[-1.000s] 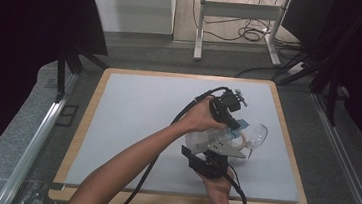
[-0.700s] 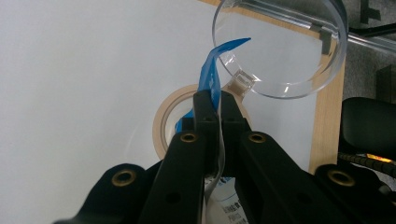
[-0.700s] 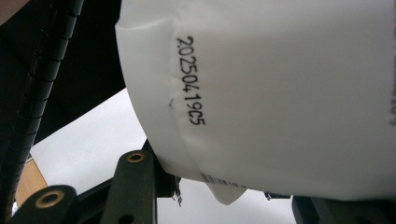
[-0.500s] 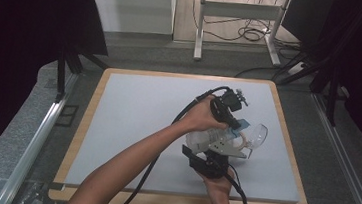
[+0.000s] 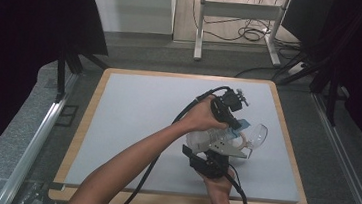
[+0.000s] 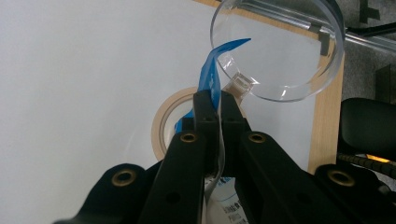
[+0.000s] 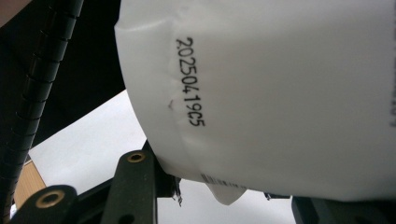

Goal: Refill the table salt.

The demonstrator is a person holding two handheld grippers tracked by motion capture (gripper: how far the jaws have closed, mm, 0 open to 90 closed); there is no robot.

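White pouch (image 7: 280,93) clamped in right tool (image 5: 212,161); left tool (image 6: 215,100) pinches blue strip (image 6: 210,77).

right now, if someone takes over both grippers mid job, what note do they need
Left gripper: shut on the blue strip at the top of the white packet, jaws pressed together.
Right gripper: jaws part-way closed around the white packet, holding its body.
Things: the packet sits between both grippers at the right of the table; a clear round dish and a tape roll lie just beyond it.
Done: both grips set.
Left: probably pull the strip to open the packet; I cannot tell if the tear has begun.
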